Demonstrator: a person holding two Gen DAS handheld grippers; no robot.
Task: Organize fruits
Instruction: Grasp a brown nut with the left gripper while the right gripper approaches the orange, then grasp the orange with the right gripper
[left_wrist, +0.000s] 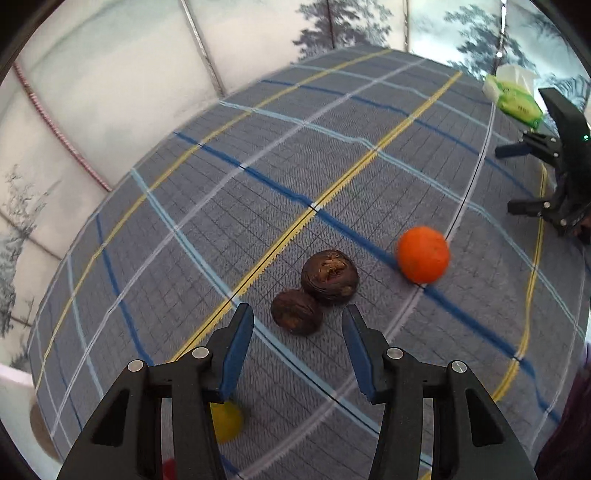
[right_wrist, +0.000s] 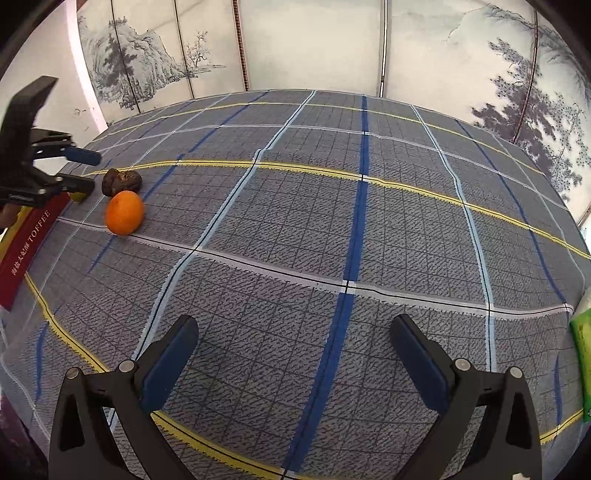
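Left gripper (left_wrist: 297, 319): nearest the lens in the left wrist view, at lower centre of the frame; jaws spread wide and holding nothing, blue pads facing each other across the gap.
Small brown fruit (left_wrist: 296, 312): sits on the table almost exactly in that gap, level with the fingertips and a little nearer the right-hand pad; not touched by either pad.
Large brown fruit (left_wrist: 330, 277): just beyond the small one and up to the right, the two touching or very nearly so.
Orange (left_wrist: 423, 254): further toward the right of the frame, apart from the brown pair, lying on a dark blue stripe of the cloth.
Yellow fruit (left_wrist: 226, 421): lower left, half hidden under the left gripper's body; what kind it is cannot be told.
Key relation: the small brown fruit lies straight ahead of the left jaws, so a short push forward and down would probably straddle it; its neighbour crowds the far side and may be nudged.
Long axis: both brown fruits are roundish, so the closing direction matters little.
Nearer arm: the left, by a wide margin.
Right gripper (right_wrist: 293, 332): lower centre of its own view, jaws wide apart and empty, over bare checked cloth, well away from all the fruit.
Same fruit from the right: orange (right_wrist: 124, 213) and a brown fruit (right_wrist: 122, 181) sit at the upper left of that frame, beside the left gripper (right_wrist: 88, 170).
Red toffee box (right_wrist: 31, 245): left edge of the right wrist view, possibly where the fruit goes, though the frames do not say.
Table (right_wrist: 406, 240): covered by a grey plaid cloth.
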